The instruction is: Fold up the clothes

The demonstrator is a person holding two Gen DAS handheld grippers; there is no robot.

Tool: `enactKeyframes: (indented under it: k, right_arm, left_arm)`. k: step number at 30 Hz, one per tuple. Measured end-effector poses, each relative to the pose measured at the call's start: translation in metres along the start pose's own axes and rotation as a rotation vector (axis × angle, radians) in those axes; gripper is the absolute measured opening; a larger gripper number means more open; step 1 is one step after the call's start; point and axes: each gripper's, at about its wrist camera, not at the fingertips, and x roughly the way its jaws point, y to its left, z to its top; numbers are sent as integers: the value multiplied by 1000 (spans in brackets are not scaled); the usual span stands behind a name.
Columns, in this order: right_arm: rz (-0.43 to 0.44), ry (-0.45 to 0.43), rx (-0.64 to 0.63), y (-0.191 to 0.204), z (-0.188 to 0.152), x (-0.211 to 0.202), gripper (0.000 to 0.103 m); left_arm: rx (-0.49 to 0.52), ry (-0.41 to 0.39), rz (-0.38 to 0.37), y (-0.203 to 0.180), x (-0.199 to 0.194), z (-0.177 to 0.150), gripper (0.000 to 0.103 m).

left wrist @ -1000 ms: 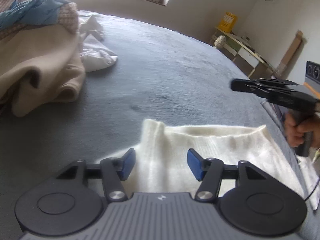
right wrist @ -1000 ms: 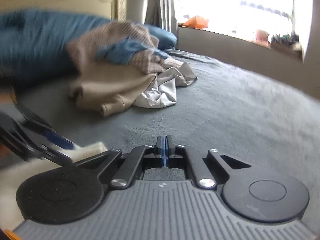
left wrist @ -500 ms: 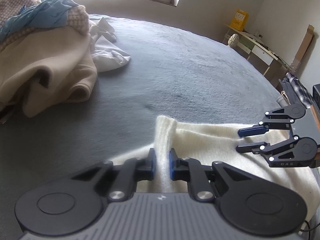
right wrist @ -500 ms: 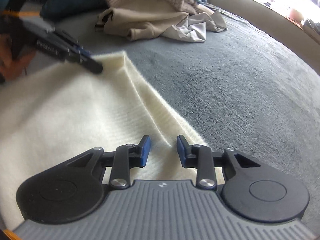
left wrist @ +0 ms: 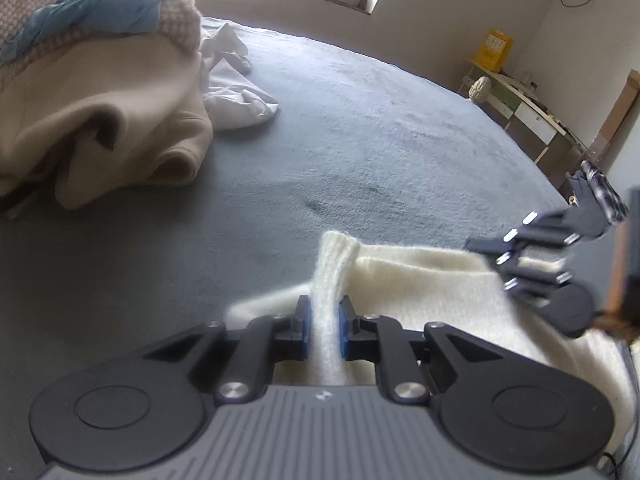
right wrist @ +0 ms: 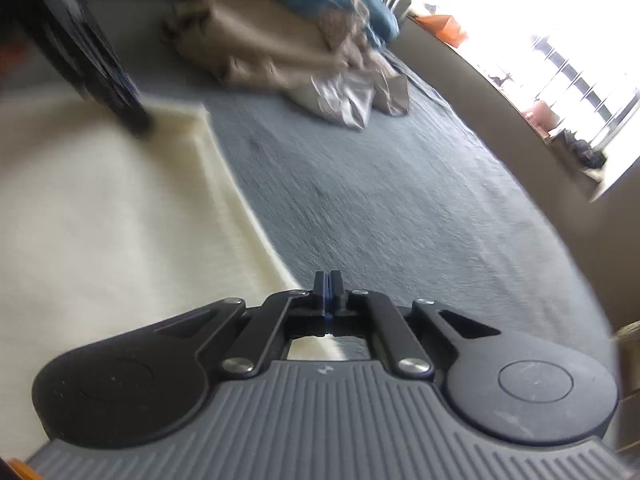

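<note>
A cream knit garment lies flat on the grey bed cover. My left gripper is shut on a raised fold of the garment at its far left corner. My right gripper has its jaws pressed together at the garment's far edge; whether cloth sits between them is hidden. The right gripper also shows in the left wrist view, at the garment's right corner. The left gripper shows blurred in the right wrist view, at the cream garment's far corner.
A heap of unfolded clothes lies at the far left: a beige garment, a blue one and a white one. The heap also shows in the right wrist view. A desk stands beyond the bed's right side.
Both grippers were open, then closed at the cream garment's far edge: the left onto a fold at its corner, the right at the other corner. The right wrist view has tilted.
</note>
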Motion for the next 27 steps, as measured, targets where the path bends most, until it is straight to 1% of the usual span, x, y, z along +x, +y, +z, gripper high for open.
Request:
enactKeyframes:
  k: [1, 2, 3, 5, 8, 9, 10, 12, 14, 15, 18, 22, 24, 25, 26, 27]
  right_arm:
    - [-5, 28, 3, 2, -4, 13, 0]
    - [-9, 29, 29, 0, -7, 16, 0]
    - [-17, 15, 74, -6, -8, 13, 0]
    - [-20, -41, 175, -23, -8, -4, 0]
    - [49, -104, 275, -55, -14, -35, 1]
    - [91, -108, 296, -62, -18, -43, 4]
    - [136, -107, 313, -69, -22, -51, 7]
    - [211, -101, 313, -70, -29, -58, 29]
    - [232, -89, 260, -62, -36, -60, 37]
    - [239, -63, 233, -56, -37, -56, 41]
    - [257, 39, 155, -40, -44, -36, 41]
    - [275, 74, 116, -35, -40, -31, 40]
    - [293, 91, 99, -33, -36, -33, 24]
    - [292, 99, 84, -30, -34, -34, 19]
    - [288, 104, 65, -27, -33, -35, 8]
    - [270, 102, 40, -21, -32, -38, 5]
  left_arm:
    - [1, -3, 3, 0, 0, -1, 14]
    - [5, -5, 5, -1, 0, -2, 14]
    - [9, -5, 7, -1, -1, -2, 14]
    - [13, -6, 8, -1, -2, -3, 14]
    - [5, -1, 7, -1, 1, -2, 14]
    - [5, 0, 7, -1, 2, -2, 16]
    - [9, -1, 8, -1, 2, -2, 17]
    - [22, -6, 14, -2, 3, -3, 20]
    - [32, -10, 15, -4, 2, -4, 21]
    - [35, -11, 16, -4, 2, -4, 21]
    - [35, -13, 18, -5, 1, -4, 22]
    - [48, -20, 25, -7, 1, -7, 22]
    - [54, -23, 27, -7, 1, -7, 23]
    - [55, -25, 27, -7, 1, -8, 23]
    - [56, -30, 29, -7, 0, -8, 23]
    - [57, -35, 31, -7, 0, -9, 23]
